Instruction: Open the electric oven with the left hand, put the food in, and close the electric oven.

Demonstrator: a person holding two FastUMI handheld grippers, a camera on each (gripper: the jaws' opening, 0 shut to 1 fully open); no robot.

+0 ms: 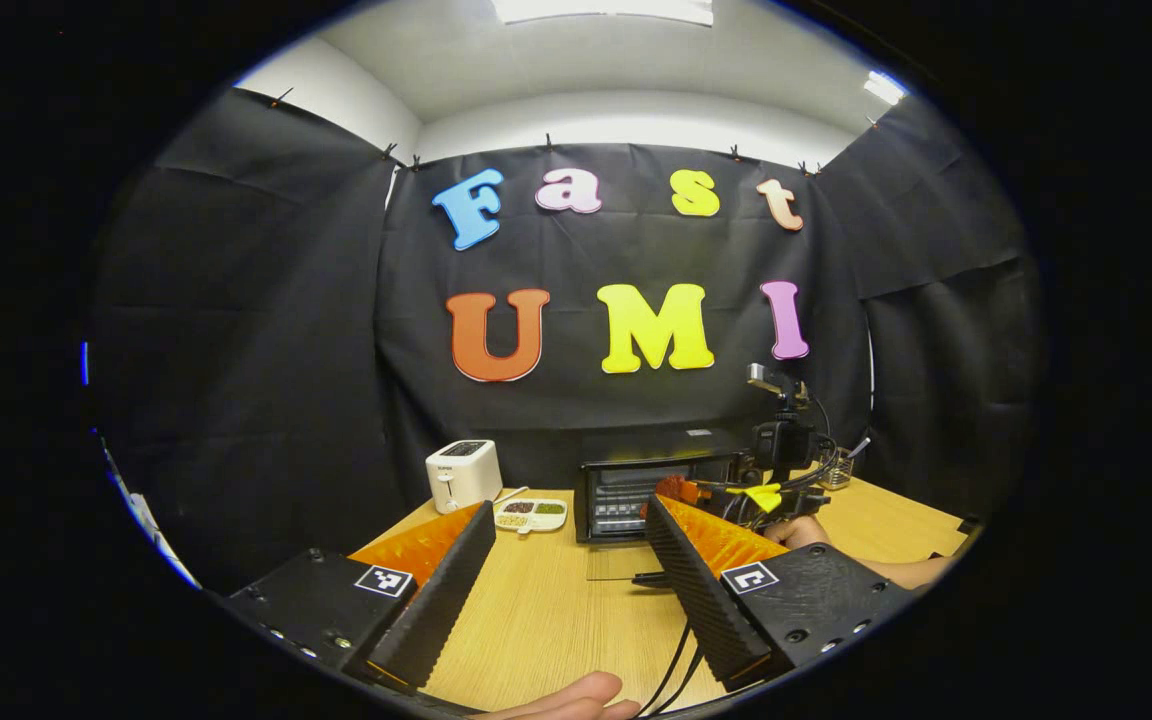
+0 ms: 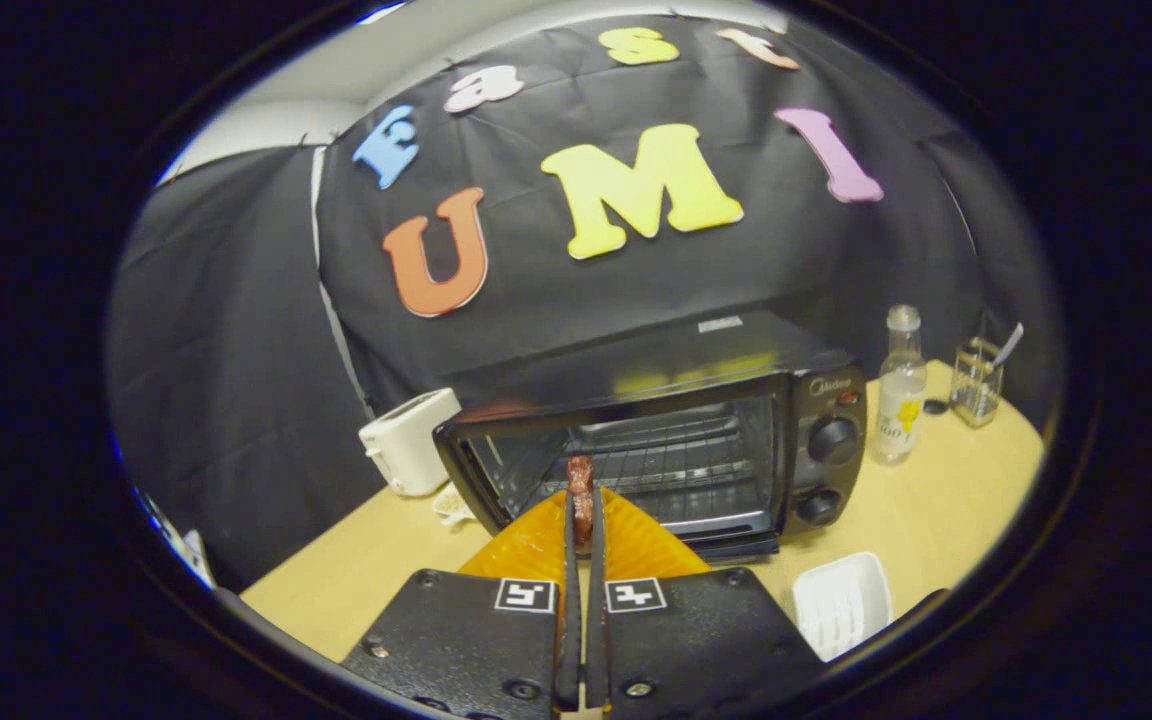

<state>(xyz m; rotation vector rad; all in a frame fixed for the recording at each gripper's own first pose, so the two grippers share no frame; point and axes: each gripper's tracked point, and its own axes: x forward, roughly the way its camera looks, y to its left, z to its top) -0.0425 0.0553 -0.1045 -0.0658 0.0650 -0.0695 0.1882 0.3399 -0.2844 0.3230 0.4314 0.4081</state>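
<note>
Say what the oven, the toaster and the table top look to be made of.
The black electric oven looks like painted sheet metal with a glossy finish, since its top mirrors light; its rack is bare wire. The small white toaster seems smooth moulded plastic, though coated metal is possible. The light table top shows fine grain lines, so wood or wood-look laminate, matte.

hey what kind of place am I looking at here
Probably a staged kitchen-counter booth for recording demos: an electric oven and a toaster stand on a wooden table, black cloth hangs as walls, and the right claw holds food.
</note>
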